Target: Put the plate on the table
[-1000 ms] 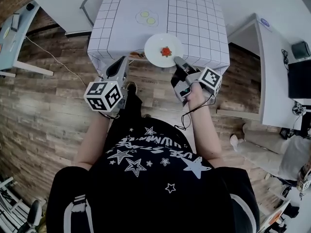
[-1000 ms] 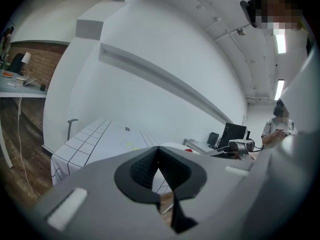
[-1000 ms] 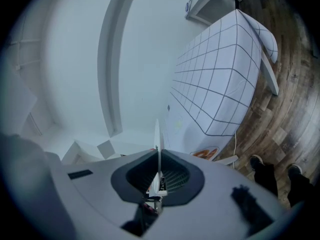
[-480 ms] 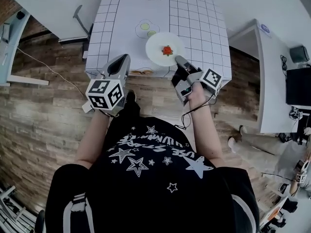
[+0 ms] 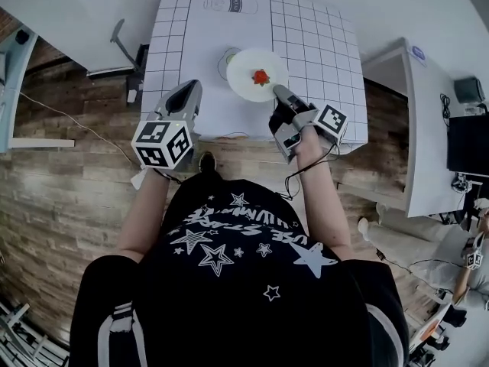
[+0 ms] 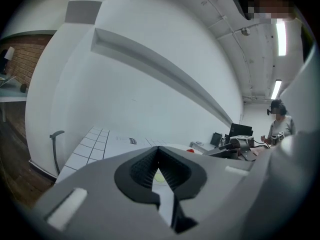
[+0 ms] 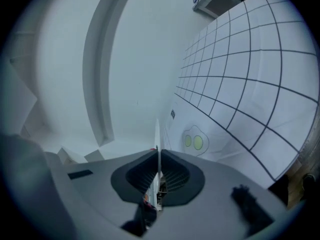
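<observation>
In the head view a white plate [image 5: 252, 69] carrying a small red piece of food [image 5: 261, 76] is over the near middle of the grid-patterned table [image 5: 313, 44]. My right gripper [image 5: 281, 95] is shut on the plate's near rim. The right gripper view shows the plate [image 7: 157, 131] edge-on as a thin white line clamped between the jaws. Whether it rests on the table I cannot tell. My left gripper [image 5: 186, 96] is shut and empty, over the table's near left part, well left of the plate. From the left gripper [image 6: 158, 160] view, the plate [image 6: 176, 147] lies ahead to the right.
A drawing of two green circles [image 7: 193, 142] is printed on the tablecloth, partly under the plate. A printed can picture [image 5: 233, 4] lies at the far side. A white desk [image 5: 428, 121] with a monitor [image 5: 467, 140] stands to the right. Wooden floor [image 5: 69, 174] surrounds the table.
The person has stepped closer to the table. The right gripper has carried the plate farther in over the table, above the green circles. The left gripper has moved over the table's edge.
</observation>
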### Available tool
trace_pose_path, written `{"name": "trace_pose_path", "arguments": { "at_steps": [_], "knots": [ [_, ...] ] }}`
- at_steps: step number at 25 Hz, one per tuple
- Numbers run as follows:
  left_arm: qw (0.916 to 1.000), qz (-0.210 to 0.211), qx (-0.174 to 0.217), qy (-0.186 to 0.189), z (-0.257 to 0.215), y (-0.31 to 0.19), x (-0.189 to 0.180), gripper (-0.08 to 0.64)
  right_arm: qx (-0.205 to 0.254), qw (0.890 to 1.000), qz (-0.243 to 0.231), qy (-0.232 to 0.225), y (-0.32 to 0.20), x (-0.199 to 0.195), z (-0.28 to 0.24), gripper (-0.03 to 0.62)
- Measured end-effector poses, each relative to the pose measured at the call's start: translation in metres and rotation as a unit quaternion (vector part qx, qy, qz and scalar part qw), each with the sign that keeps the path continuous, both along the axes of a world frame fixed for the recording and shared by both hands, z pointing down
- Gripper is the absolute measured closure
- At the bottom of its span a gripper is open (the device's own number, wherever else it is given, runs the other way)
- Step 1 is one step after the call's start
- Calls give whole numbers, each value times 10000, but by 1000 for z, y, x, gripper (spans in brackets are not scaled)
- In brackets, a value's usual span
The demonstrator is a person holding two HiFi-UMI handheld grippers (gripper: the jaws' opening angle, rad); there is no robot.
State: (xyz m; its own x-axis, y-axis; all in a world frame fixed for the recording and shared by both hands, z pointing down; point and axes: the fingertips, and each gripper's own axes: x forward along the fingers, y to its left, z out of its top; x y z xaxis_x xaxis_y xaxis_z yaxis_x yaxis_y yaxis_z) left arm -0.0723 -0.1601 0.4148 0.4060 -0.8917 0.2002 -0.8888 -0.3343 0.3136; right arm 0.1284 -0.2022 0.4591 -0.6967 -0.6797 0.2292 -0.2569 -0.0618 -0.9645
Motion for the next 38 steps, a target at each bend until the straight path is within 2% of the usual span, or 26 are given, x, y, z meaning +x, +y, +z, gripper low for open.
{"name": "trace_pose_path", "arguments": {
  "at_steps": [5,10,14,20,26,38],
  "knots": [
    [10000,-23,-23,39,-6,-46,-32,551,35,9999,-14,150,-45,-26,-6,569],
    [9999,68,-51,90,0,-67,-57,551,28,9998,1,218,-62,-48,3,569],
    [9995,265,-146,92,8,-78,-64,551,-117,9994,38,325,-66,-58,10,569],
    [9991,338,-199,167,11,-89,-67,551,-206,9990,51,399,-72,-61,14,569],
    [9990,238,-304,206,21,-96,-70,551,-46,9991,-223,364,-90,-71,22,569],
    [9990,31,-433,111,31,-138,-73,551,-238,9985,-488,87,-147,-95,51,569]
  ]
}}
